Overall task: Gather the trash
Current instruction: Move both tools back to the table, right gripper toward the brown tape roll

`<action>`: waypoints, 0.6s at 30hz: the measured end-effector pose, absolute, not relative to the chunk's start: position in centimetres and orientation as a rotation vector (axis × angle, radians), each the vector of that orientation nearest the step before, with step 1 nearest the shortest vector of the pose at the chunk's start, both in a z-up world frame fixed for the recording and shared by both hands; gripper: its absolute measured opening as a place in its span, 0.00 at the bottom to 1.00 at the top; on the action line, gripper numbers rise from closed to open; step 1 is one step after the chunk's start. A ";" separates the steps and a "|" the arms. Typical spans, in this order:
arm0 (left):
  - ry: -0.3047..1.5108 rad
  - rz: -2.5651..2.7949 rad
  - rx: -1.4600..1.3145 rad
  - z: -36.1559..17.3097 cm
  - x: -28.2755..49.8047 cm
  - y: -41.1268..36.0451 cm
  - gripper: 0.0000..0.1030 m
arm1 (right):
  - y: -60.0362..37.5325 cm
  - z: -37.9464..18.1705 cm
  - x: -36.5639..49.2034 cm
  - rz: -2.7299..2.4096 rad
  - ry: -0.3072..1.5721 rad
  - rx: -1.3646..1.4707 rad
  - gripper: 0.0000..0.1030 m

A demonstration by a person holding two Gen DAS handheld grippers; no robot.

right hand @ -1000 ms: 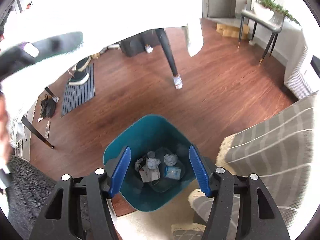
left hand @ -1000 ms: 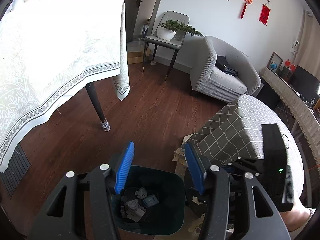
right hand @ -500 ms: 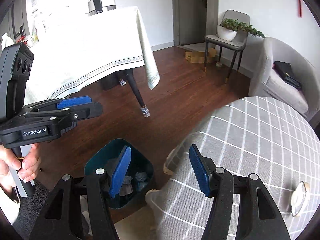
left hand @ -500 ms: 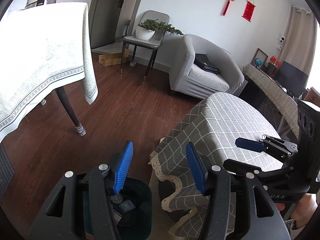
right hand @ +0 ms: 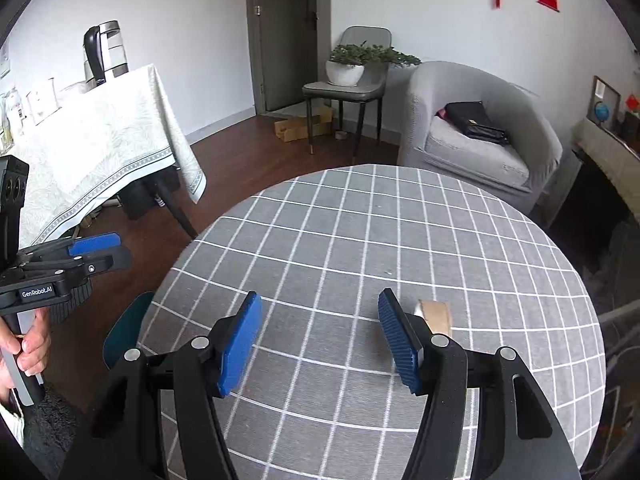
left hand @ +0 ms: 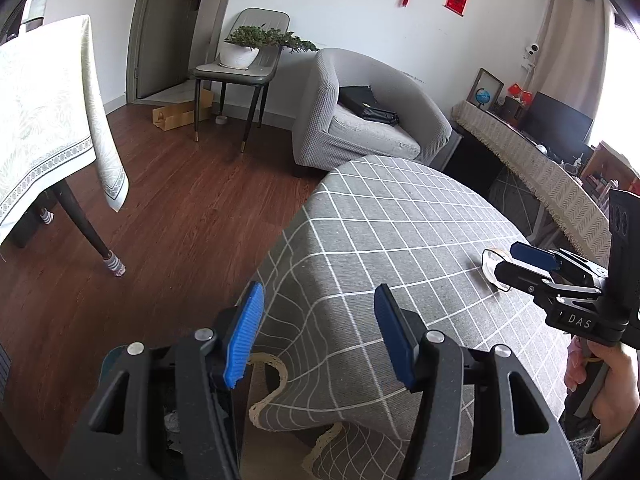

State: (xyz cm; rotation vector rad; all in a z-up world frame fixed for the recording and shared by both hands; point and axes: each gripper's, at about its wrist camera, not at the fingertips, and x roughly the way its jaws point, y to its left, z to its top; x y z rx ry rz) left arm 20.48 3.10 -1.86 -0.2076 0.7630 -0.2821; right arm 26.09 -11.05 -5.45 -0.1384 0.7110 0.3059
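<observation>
A flat brown and white scrap of trash point(right hand: 436, 314) lies on the round table with the grey checked cloth point(right hand: 360, 232). It sits just right of my right gripper point(right hand: 320, 340), which hangs open above the cloth with nothing between its blue pads. The left wrist view shows that scrap point(left hand: 489, 265) partly hidden behind the right gripper point(left hand: 506, 259). My left gripper point(left hand: 320, 336) is open and empty over the table's near-left edge. It also shows at the left as the left gripper point(right hand: 122, 249) in a hand. The teal bin point(right hand: 128, 328) peeks out below the table's left edge.
A dining table with a white patterned cloth point(left hand: 44, 120) stands at the left on the wooden floor, a kettle point(right hand: 106, 52) on it. Behind the round table are a grey armchair point(right hand: 480, 140) with a black bag, a chair holding a potted plant point(right hand: 348, 68), and a cardboard box point(left hand: 180, 114).
Both views have swung up and to the right, from over the teal bin to the round table. The bin has slid to the lower left edge. Both grippers have stayed open.
</observation>
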 end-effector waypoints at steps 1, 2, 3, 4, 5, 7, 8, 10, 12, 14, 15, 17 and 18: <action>0.765 -0.288 -0.204 -1.9 20.6 2.6 0.58 | -11.6 -5.5 25.8 0.294 0.712 -0.136 0.60; 0.766 -0.294 -0.200 -2.0 20.7 2.0 0.58 | -12.3 -5.7 25.7 0.282 0.716 -0.132 0.60; 0.767 -0.299 -0.196 -2.0 20.8 1.4 0.58 | -12.9 -5.8 25.5 0.273 0.721 -0.127 0.60; 0.769 -0.303 -0.193 -2.1 20.9 0.9 0.59 | -13.4 -6.0 25.4 0.264 0.725 -0.124 0.60; 0.772 -0.308 -0.191 -2.2 20.9 0.4 0.59 | -14.0 -6.2 25.3 0.256 0.729 -0.125 0.60; 0.777 -0.315 -0.184 -2.5 21.1 -0.5 0.59 | -14.7 -6.6 25.1 0.239 0.740 -0.125 0.60; 0.779 -0.318 -0.181 -2.6 21.2 -0.9 0.59 | -15.2 -6.8 25.0 0.234 0.744 -0.121 0.60; 0.781 -0.324 -0.179 -2.6 21.2 -1.5 0.59 | -16.0 -7.1 24.7 0.219 0.749 -0.120 0.59; 0.783 -0.329 -0.176 -2.7 21.3 -2.1 0.59 | -16.5 -7.4 24.8 0.210 0.761 -0.112 0.54; 0.788 -0.337 -0.174 -2.9 21.4 -2.7 0.59 | -16.5 -7.8 25.1 0.215 0.782 -0.107 0.48; 0.791 -0.340 -0.172 -3.0 21.5 -3.0 0.59 | -16.5 -8.1 25.2 0.215 0.792 -0.109 0.45; 0.797 -0.347 -0.166 -3.2 21.6 -3.5 0.59 | -16.4 -8.5 25.4 0.209 0.805 -0.121 0.41; 0.800 -0.351 -0.162 -3.3 21.6 -3.7 0.60 | -16.4 -8.6 25.4 0.208 0.807 -0.130 0.38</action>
